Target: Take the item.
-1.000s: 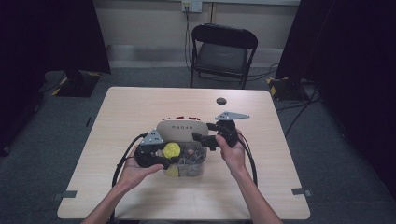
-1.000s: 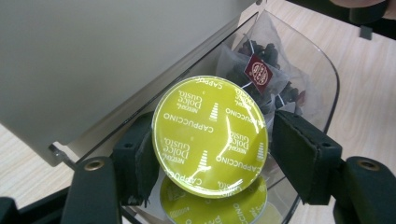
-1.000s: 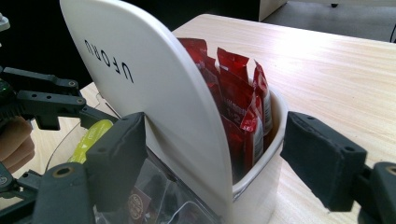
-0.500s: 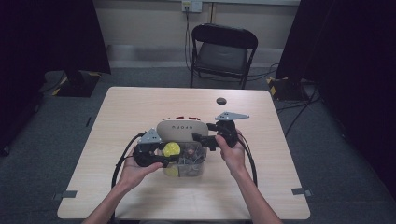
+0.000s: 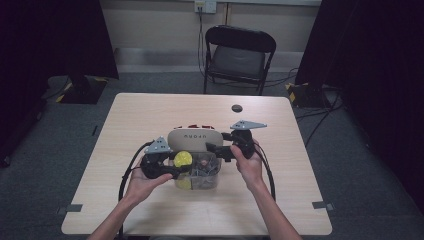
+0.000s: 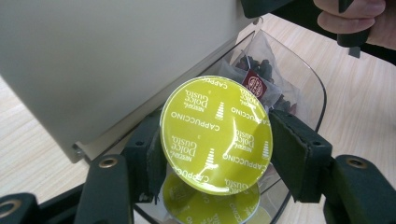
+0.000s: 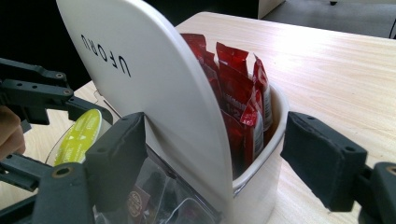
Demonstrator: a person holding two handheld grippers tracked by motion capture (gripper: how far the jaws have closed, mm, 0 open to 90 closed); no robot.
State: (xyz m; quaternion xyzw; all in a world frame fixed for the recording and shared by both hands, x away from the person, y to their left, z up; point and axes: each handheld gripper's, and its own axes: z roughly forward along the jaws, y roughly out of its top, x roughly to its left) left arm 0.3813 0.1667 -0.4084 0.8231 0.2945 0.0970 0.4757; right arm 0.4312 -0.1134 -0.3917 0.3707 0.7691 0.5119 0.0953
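My left tongs (image 6: 217, 154) are clamped on a capsule (image 6: 216, 134) — a yellow-green disc with a foil top printed "Cappuccino". Their jaws have just been closing, and the pads now press its rim from both sides. The capsule sits tilted, held just above the clear tub (image 6: 306, 77). A second capsule (image 6: 210, 207) of the same colour lies in the tub right beneath it. A sachet (image 6: 257, 81) with a small red label leans against the tub's far wall.

In the high view the left tongs (image 5: 172, 170) and capsule (image 5: 183, 159) sit at the front left of the white holder (image 5: 194, 137), near the middle of the table (image 5: 150, 110). The clear tub (image 5: 212, 172) butts against the holder's near face.

My right tongs (image 7: 224, 158) stand apart — one jaw on each side of the holder (image 7: 154, 74). The left pad touches the tall curved front panel; the right pad is clear of the rim. Nothing is gripped. Red packets (image 7: 238, 93) stand upright in the holder's back compartment, packed close.

From the right gripper view, the capsule (image 7: 79, 133) shows edge-on past the panel, with the left tongs (image 7: 70, 130) around it.

A small dark disc (image 5: 236, 108) lies well apart on the far side of the table. A folding chair (image 5: 237, 55) stands beyond it.
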